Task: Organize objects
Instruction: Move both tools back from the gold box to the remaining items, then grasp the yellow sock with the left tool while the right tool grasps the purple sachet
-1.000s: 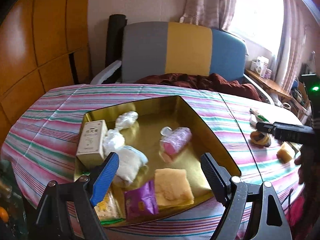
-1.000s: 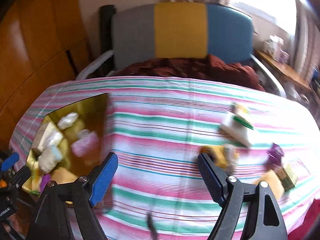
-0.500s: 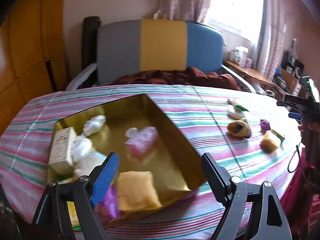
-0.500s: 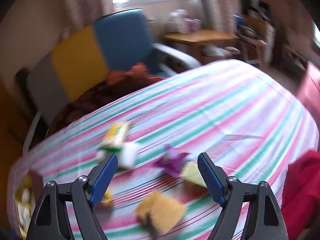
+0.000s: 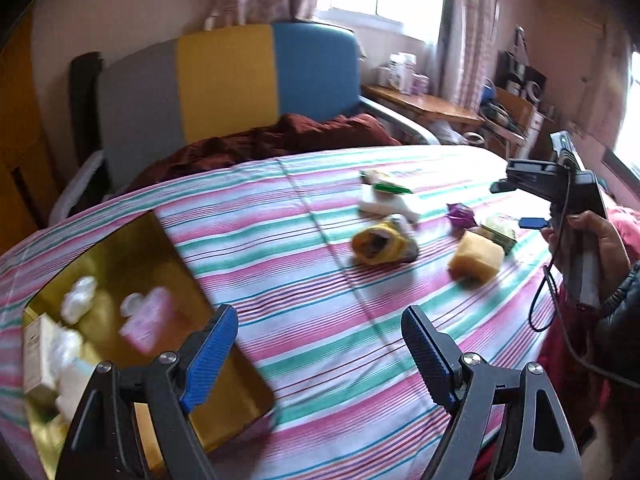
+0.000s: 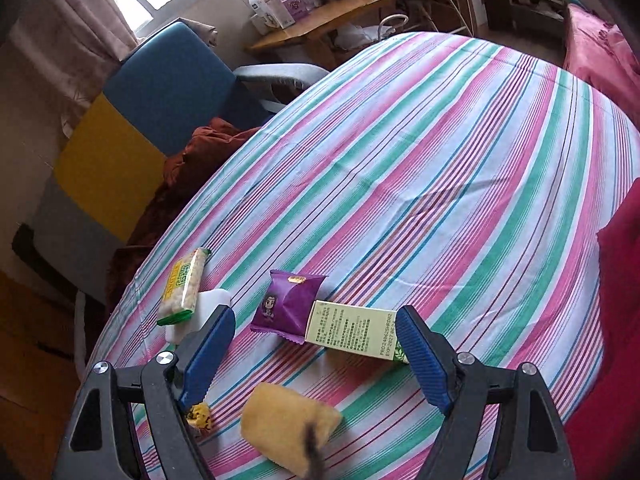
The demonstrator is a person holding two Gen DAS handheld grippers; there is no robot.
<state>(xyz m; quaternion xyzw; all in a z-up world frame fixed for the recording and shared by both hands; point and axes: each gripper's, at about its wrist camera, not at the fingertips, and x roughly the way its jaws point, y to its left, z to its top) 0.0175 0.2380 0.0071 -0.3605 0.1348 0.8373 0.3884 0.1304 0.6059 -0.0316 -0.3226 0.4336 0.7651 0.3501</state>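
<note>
Both claws stood wide apart and empty. The left claw (image 5: 320,344) hung over the striped table (image 5: 304,280), beside the gold tin (image 5: 224,360) at its left edge, where a pink packet (image 5: 148,322) and white wrapped pieces (image 5: 78,302) lay blurred. The right claw (image 6: 316,350) pointed down at the loose snacks: a purple packet (image 6: 286,304) touching a green box (image 6: 352,332), a yellow cake (image 6: 286,420) nearest the claw, and a green-labelled bar (image 6: 182,286) resting on a white block (image 6: 208,308). A hand (image 5: 592,236) gripped the right tool's handle.
</note>
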